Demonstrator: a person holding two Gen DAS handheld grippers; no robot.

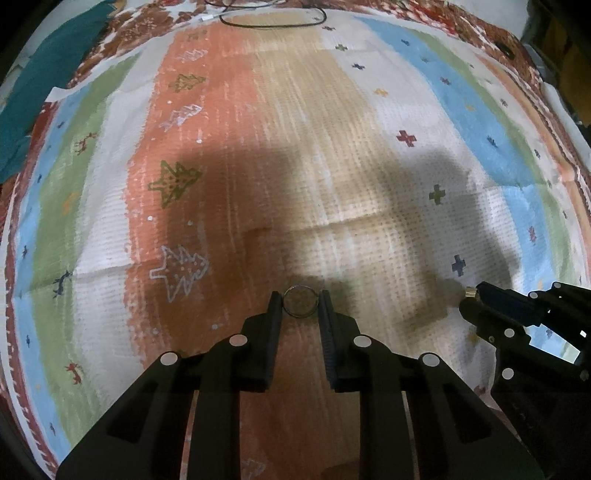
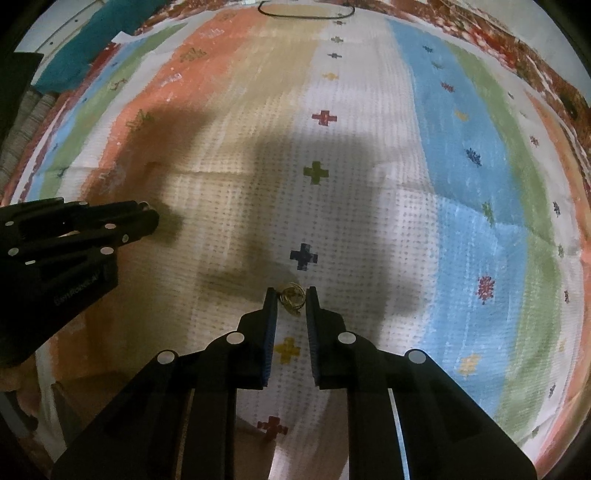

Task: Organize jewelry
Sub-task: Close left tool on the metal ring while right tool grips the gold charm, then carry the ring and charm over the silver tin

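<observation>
My left gripper (image 1: 300, 300) is shut on a thin silver ring (image 1: 300, 301), held upright between its fingertips above the striped cloth (image 1: 295, 147). My right gripper (image 2: 291, 295) is shut on a gold ring (image 2: 293, 296) with a wiry ornate top, also above the cloth. In the left wrist view the right gripper (image 1: 466, 295) comes in from the right with a gold glint at its tip. In the right wrist view the left gripper (image 2: 151, 218) comes in from the left; its ring is hidden there.
The cloth has orange, beige, white, blue and green stripes with small tree and cross motifs. A black cable loop (image 1: 273, 18) lies at its far edge. Teal fabric (image 1: 44, 81) lies at the far left.
</observation>
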